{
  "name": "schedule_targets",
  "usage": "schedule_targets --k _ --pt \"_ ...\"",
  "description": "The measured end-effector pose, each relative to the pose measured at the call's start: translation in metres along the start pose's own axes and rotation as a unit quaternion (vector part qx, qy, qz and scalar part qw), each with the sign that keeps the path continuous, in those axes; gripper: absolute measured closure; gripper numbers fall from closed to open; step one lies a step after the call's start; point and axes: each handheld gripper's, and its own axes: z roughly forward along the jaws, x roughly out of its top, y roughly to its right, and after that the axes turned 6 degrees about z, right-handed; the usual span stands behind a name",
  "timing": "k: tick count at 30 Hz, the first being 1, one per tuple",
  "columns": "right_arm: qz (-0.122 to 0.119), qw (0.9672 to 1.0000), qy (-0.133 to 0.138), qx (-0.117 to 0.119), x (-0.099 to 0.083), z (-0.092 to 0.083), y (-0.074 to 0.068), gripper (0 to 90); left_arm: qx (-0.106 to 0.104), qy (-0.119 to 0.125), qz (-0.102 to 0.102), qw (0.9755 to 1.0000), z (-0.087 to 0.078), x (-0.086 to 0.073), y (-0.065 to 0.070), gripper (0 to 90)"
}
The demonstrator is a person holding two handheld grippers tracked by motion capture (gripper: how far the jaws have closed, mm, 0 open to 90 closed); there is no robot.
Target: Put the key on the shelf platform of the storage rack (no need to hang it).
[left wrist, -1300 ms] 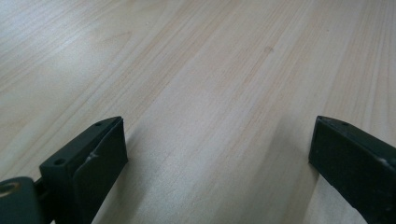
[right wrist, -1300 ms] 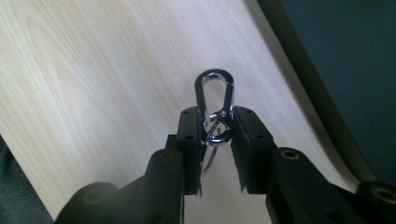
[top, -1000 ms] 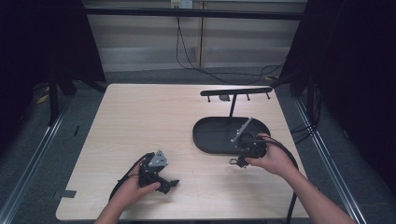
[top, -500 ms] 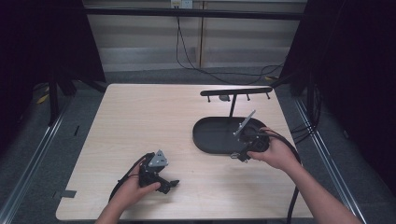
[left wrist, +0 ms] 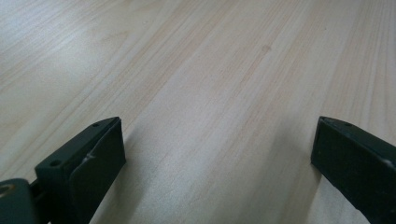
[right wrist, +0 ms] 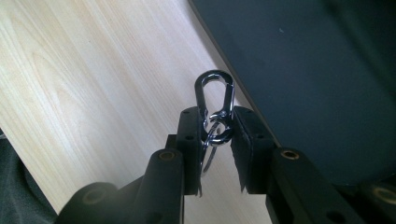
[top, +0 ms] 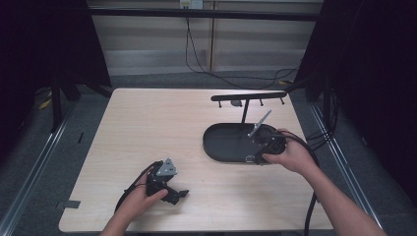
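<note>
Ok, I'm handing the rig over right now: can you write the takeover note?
Right gripper: shut on the metal carabiner clip, held over the black oval tray's near edge.
Left gripper: open, holding nothing, low over bare table at front left.
Hook stand: rises from the tray, behind the right gripper.
Done: clip picked up.
Left: probably hanging it on the stand.

My left hand (top: 142, 199) enters from bottom edge, wrapped around left claw (top: 178, 195), low over table (top: 147, 132) near front edge. Its jaws spread wide, nothing between them, tips pointing right. My right forearm comes in from bottom right, reaching forward and left. Right hand (top: 290, 155) grips right claw (right wrist: 217, 128), jaws drawn close together, pinching small metal clip (right wrist: 215, 109), tips angled down toward table.
</note>
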Motion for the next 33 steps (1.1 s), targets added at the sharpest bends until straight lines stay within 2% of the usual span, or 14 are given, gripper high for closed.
schedule_targets --k 14,20,33 --pt "0.022 0.9997 0.005 -0.005 0.004 -0.001 0.014 73.9 -0.001 0.002 0.0 1.0 0.0 0.0 0.0 2.2" --pt "0.023 0.9997 0.004 -0.01 0.007 -0.001 0.018 73.9 -0.001 0.004 0.0 1.0 0.001 0.0 0.001 1.9" --pt "0.024 0.9995 0.01 -0.017 0.017 -0.014 0.022 73.9 -0.002 0.003 0.001 1.0 0.001 0.0 0.001 1.4"
